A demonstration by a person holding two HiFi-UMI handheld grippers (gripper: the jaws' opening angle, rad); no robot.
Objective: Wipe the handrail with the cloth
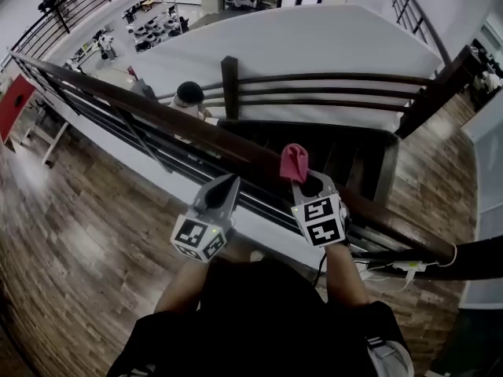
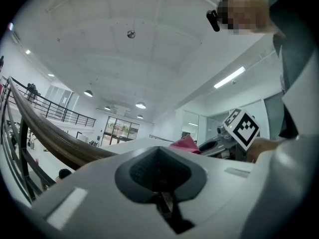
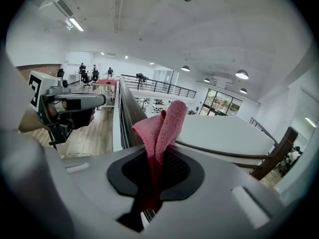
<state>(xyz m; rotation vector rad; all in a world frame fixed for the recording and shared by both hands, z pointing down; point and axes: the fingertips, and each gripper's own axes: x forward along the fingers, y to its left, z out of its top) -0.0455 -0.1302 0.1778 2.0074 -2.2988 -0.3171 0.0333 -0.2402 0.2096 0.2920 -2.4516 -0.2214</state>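
The person's dark shirt is filling the bottom of the head view, and just ahead of it the two grippers are being held out side by side toward the wooden handrail. The right gripper is clenching a pink cloth. Its own view is showing the jaws pressed together on the lower part of the fabric, while the rest is standing up out of the jaw tips in a loose fold. That fold is sitting over the rail's top edge just ahead of the jaws; whether it is actually touching the wood is not showing clearly.

The left gripper is hanging just beside the right one, on its left. Its jaws are closed to a point with nothing between them, and the tip is aiming at the same rail.

The rail is running diagonally past both jaw tips, away to the far left of the left gripper and off to the right of the right gripper. Beyond the right gripper, on the other side of the rail, a dark stairwell is opening downward. Ahead of the left gripper, a person in a dark cap is showing below the rail. Plank flooring is spreading out beneath and to the left of the left gripper.
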